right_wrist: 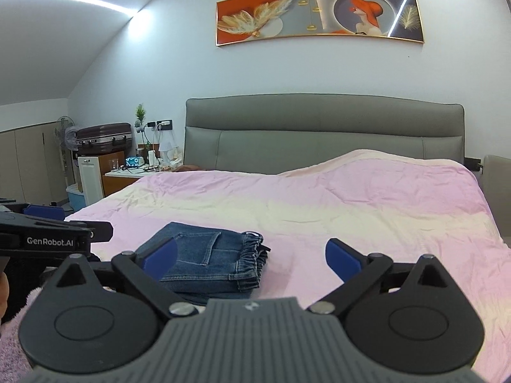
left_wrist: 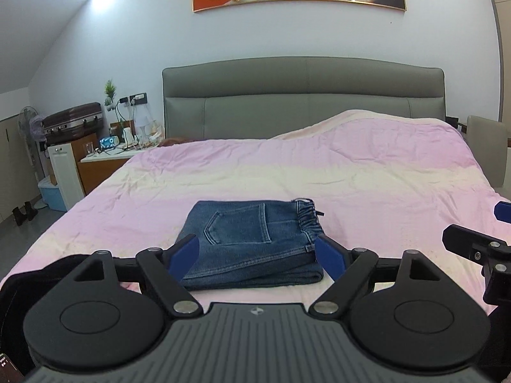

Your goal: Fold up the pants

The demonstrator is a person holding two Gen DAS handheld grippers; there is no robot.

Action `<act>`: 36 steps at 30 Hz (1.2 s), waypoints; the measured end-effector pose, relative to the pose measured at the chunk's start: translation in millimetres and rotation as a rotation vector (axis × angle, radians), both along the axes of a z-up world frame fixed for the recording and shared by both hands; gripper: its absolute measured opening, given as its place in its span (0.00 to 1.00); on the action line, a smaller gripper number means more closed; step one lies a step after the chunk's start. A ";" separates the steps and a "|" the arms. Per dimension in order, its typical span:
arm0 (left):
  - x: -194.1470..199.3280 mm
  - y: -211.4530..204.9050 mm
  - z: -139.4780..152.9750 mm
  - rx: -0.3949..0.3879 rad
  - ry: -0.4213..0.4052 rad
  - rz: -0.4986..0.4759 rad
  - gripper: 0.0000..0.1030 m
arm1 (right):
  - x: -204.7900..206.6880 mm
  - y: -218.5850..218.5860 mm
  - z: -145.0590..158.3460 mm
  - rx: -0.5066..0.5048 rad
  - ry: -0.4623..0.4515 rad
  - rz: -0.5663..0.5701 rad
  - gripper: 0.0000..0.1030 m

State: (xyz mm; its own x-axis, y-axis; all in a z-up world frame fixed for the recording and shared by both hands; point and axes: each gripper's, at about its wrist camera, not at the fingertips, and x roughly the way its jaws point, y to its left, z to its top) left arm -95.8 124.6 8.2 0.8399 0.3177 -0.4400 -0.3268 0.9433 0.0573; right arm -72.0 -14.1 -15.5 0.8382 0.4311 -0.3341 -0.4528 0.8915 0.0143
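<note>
Blue denim pants [left_wrist: 252,242] lie folded into a compact stack on the pink bedspread [left_wrist: 351,172], back pocket up and elastic waistband to the right. My left gripper [left_wrist: 257,255] hovers just in front of the stack, open, its blue pads wide apart and touching nothing. In the right wrist view the same pants [right_wrist: 210,258] sit left of centre. My right gripper [right_wrist: 252,257] is open too, held above the bed with the stack's right edge between its pads but well behind them. Each gripper shows at the other view's edge.
A grey padded headboard [left_wrist: 303,95] stands at the far end of the bed. Left of the bed are a cluttered nightstand [left_wrist: 108,156], a suitcase [left_wrist: 73,121], a fan and a blue bin. A beige chair [left_wrist: 488,146] sits at the right.
</note>
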 end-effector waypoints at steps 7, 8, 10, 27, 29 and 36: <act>6.8 -12.1 -26.1 -0.032 0.078 -0.017 0.93 | 14.1 -15.9 -21.2 0.005 0.069 -0.057 0.93; 7.2 -13.1 -27.4 -0.036 0.081 -0.020 0.94 | 14.7 -16.8 -21.8 0.004 0.072 -0.057 0.93; 7.2 -16.4 -28.9 -0.031 0.085 -0.022 0.93 | 14.7 -17.5 -22.6 0.002 0.068 -0.055 0.93; 6.5 -16.1 -26.1 -0.042 0.093 -0.005 0.93 | 16.3 -12.5 -24.8 -0.017 0.063 -0.020 0.93; 6.9 -16.0 -25.7 -0.043 0.092 -0.005 0.94 | 16.6 -12.6 -24.8 -0.018 0.065 -0.018 0.94; 6.0 -16.7 -24.8 -0.044 0.095 -0.002 0.93 | 16.9 -11.3 -24.7 -0.023 0.066 -0.010 0.94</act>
State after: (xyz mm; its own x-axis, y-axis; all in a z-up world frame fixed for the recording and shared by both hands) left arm -89.8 107.9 -16.6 0.7945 0.2947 -0.5310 -0.3201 0.9463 0.0463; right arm -55.1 -25.5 -40.2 0.8180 0.4148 -0.3984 -0.4430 0.8962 0.0234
